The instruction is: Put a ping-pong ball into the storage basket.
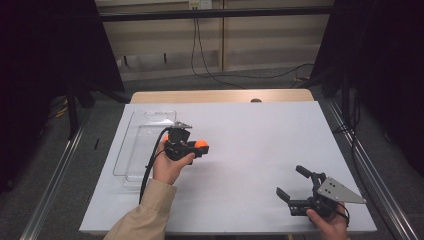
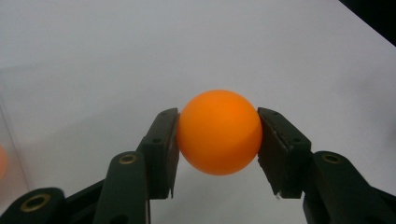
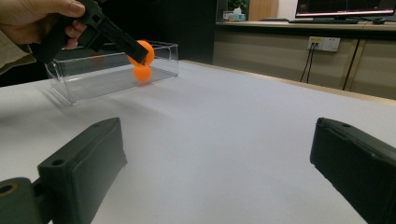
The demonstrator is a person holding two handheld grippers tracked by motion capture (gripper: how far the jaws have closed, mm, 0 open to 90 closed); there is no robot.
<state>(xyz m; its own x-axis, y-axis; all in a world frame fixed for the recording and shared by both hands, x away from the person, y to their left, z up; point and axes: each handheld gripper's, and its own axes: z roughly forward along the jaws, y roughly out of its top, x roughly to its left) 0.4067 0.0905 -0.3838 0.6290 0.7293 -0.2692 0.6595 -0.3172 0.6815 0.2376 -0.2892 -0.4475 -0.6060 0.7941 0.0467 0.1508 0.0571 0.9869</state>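
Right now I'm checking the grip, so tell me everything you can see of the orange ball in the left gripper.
The orange ball is a smooth, matte, plastic-looking sphere, plain and unmarked, seemingly undamaged. The left gripper is shut on it, one black pad pressing each side at its middle. It is held above the white table, just right of the clear tray, not touching either.

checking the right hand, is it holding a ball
No, the right gripper's fingers stand wide apart over bare table.
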